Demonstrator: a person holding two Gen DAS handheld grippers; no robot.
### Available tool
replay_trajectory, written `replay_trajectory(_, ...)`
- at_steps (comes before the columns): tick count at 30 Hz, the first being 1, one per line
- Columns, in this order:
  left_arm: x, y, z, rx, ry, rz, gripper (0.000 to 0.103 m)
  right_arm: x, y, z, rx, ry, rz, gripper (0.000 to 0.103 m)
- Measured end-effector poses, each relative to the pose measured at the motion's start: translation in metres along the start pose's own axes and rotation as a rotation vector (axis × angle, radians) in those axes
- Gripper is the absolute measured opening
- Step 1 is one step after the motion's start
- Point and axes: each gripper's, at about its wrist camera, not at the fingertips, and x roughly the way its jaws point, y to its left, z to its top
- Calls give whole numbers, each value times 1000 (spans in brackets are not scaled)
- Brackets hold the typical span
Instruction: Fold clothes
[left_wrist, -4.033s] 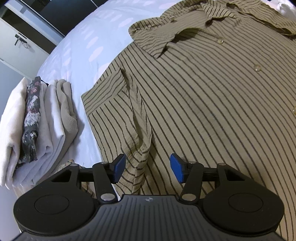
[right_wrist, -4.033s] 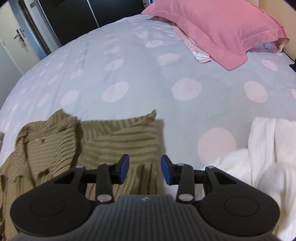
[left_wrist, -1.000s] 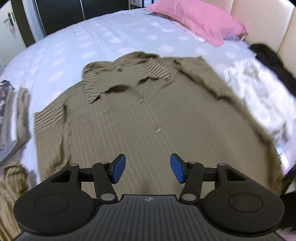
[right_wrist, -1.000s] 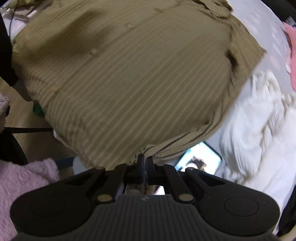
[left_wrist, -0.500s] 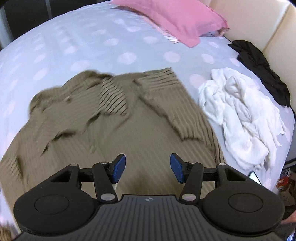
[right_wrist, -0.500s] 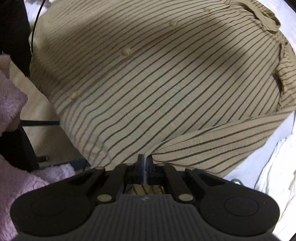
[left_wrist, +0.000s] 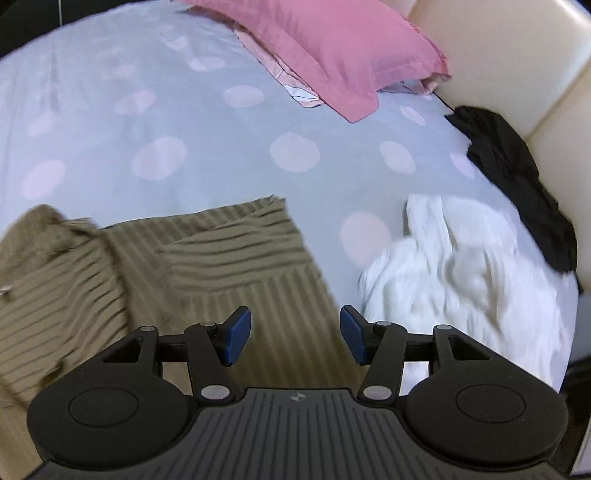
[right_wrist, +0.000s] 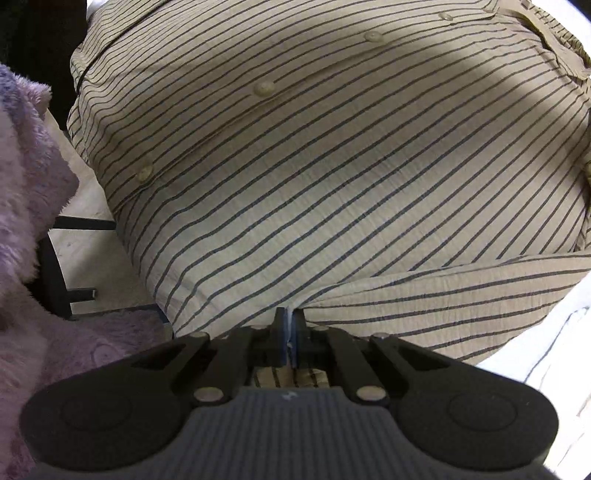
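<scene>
A tan shirt with dark stripes (right_wrist: 332, 177) lies button side up on the bed and fills the right wrist view. My right gripper (right_wrist: 290, 325) points down at its near hem and is shut on a pinch of the striped cloth. In the left wrist view the same shirt (left_wrist: 229, 266) shows its short sleeve, spread flat toward the bed's middle. My left gripper (left_wrist: 295, 334) hovers over the sleeve side of the shirt, open, with nothing between its blue pads (left_wrist: 236, 334).
The bed has a pale blue cover with pink dots (left_wrist: 295, 151). A pink pillow (left_wrist: 332, 48) lies at the head. A crumpled white garment (left_wrist: 461, 273) and a black one (left_wrist: 517, 173) lie to the right. A fluffy lilac sleeve (right_wrist: 26, 229) and bare floor (right_wrist: 99, 266) show left.
My left gripper swept right along the shirt, from its front to the sleeve near the white garment. The right gripper sank a little closer to the shirt, still clamped on the hem.
</scene>
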Motion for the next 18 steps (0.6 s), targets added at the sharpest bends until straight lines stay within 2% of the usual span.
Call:
replay_trajectory(9, 58, -15, 21, -27, 30, 17, 46, 0, -14, -1, 5, -9, 35, 3)
replay_trajectory(12, 74, -20, 24, -20, 48, 45, 39, 0, -16, 0, 13, -10, 43, 3)
replay_trajectory(13, 80, -20, 24, -20, 65, 70, 33, -1, -16, -1, 14, -10, 44, 3)
replay_trajectory(15, 89, -21, 22, -22, 83, 93, 30, -1, -14, 0, 17, -11, 45, 3)
replay_trajectory(18, 93, -22, 19, -12, 67, 131, 19, 1, -14, 3, 24, -13, 43, 3)
